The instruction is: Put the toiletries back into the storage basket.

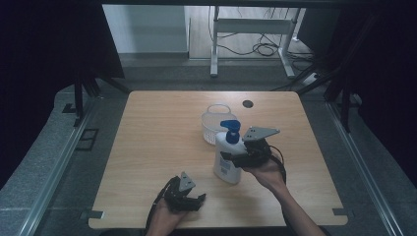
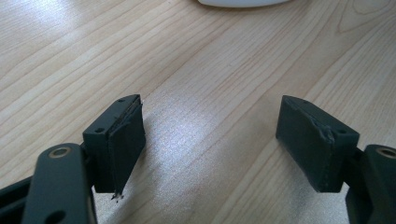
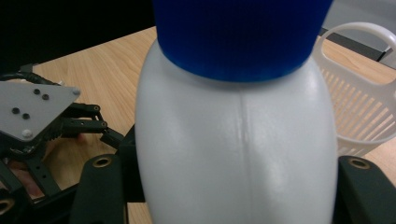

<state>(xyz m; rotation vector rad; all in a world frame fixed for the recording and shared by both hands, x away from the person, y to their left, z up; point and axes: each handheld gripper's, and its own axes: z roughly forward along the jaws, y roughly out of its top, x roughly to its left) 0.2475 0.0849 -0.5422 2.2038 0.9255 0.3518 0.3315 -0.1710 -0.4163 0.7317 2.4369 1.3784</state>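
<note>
Tongs in my left hand (image 1: 187,200) rest low at the near edge of the table (image 1: 147,147), jaws spread wide with nothing but bare wood between them. Further right, my right tongs (image 1: 235,158) are clamped on the white pump bottle (image 1: 227,160), which stands upright just in front of the white basket (image 1: 210,129). I judge the grasp made; next comes a steady lift toward that basket, keeping the bottle vertical
</note>
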